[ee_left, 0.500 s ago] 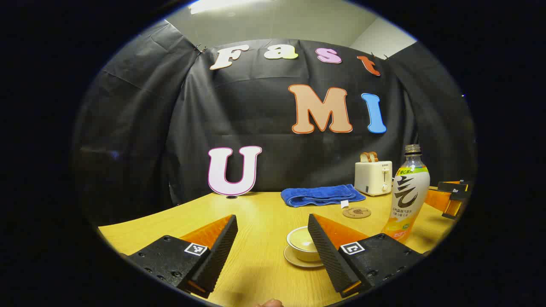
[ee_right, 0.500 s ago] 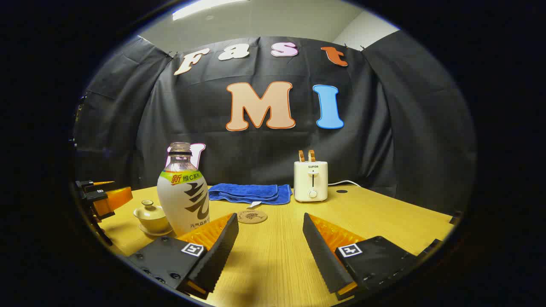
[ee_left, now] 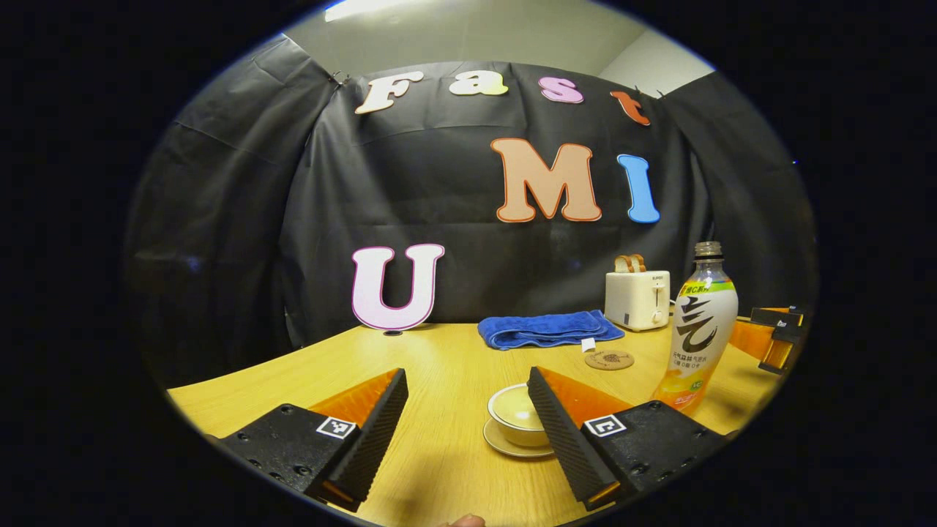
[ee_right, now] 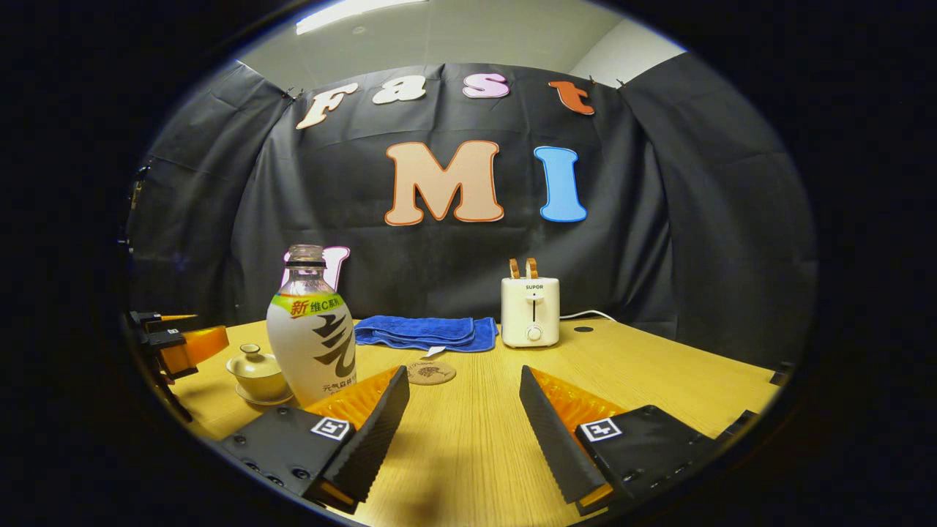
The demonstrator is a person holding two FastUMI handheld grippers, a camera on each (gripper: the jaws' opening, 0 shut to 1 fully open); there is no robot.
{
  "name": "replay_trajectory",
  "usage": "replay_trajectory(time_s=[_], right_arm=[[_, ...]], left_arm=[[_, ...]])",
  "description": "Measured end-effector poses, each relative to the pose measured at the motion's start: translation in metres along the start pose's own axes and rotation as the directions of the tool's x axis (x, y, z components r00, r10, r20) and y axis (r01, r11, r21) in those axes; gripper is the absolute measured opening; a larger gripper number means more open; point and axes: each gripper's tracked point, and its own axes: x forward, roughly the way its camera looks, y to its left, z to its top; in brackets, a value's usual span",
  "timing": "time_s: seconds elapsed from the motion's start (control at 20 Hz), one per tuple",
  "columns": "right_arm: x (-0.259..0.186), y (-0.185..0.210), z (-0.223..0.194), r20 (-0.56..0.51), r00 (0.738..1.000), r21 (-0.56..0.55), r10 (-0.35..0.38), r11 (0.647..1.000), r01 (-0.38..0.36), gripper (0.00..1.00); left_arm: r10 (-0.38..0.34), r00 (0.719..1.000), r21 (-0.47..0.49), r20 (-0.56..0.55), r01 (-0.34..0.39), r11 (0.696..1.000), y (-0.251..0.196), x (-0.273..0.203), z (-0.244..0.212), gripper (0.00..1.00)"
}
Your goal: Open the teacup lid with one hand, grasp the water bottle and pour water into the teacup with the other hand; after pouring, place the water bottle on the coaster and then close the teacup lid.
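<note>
Water bottle (ee_right: 312,329): upright, uncapped, wrapped in a white label with a large black brush mark and a green-and-yellow band of print; stands on the counter (ee_right: 468,432) just ahead-left of the right claw (ee_right: 463,424), apart from its fingers. In the left gripper view it stands ahead-right of the left claw (ee_left: 467,428), beyond the right finger. Fill level cannot be told through the label.

Teacup (ee_right: 258,372): pale, lidded (knob on top), on a saucer; left of the bottle, between it and the left claw's far-off fingers (ee_right: 176,344). In the left gripper view the teacup (ee_left: 516,417) sits partly behind the claw's right finger.

Coaster (ee_right: 431,372): round, brown, with a printed motif; bare, ahead of the right claw.

Toaster (ee_right: 531,310): white, two slices standing in its slots, beyond the coaster.

Towel (ee_right: 424,331): blue, folded, left of the toaster.

Left claw: spread, holding nothing.
Right claw: spread, holding nothing.
</note>
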Motion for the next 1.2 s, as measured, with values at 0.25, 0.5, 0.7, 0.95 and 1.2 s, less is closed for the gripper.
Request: replay_trajectory(time_s=[0.25, 0.5, 0.7, 0.95, 1.2], right_arm=[[0.001, 0.000, -0.001, -0.001, 1.000, 0.000, 0.001, 1.000, -0.001, 0.94], [0.001, -0.001, -0.001, -0.001, 1.000, -0.001, -0.001, 1.000, 0.001, 0.94], [0.001, -0.001, -0.002, -0.001, 1.000, -0.001, -0.002, 1.000, 0.002, 0.94], [0.001, -0.001, -0.001, 0.000, 1.000, -0.001, -0.002, 1.000, 0.002, 0.94], [0.001, -0.002, -0.002, -0.003, 1.000, 0.000, -0.003, 1.000, 0.003, 0.94]], left_arm=[[0.000, 1.000, 0.001, -0.002, 0.000, 1.000, 0.000, 0.001, -0.001, 0.97], [0.000, 1.000, 0.000, 0.001, 0.000, 1.000, 0.000, 0.000, -0.001, 0.97], [-0.001, 1.000, 0.000, 0.003, 0.001, 1.000, 0.000, 0.000, 0.000, 0.97], [-0.001, 1.000, -0.001, 0.007, 0.001, 1.000, 0.000, -0.001, 0.000, 0.97], [-0.052, 0.998, -0.002, 0.034, 0.052, 0.999, -0.013, -0.001, 0.006, 0.97]])
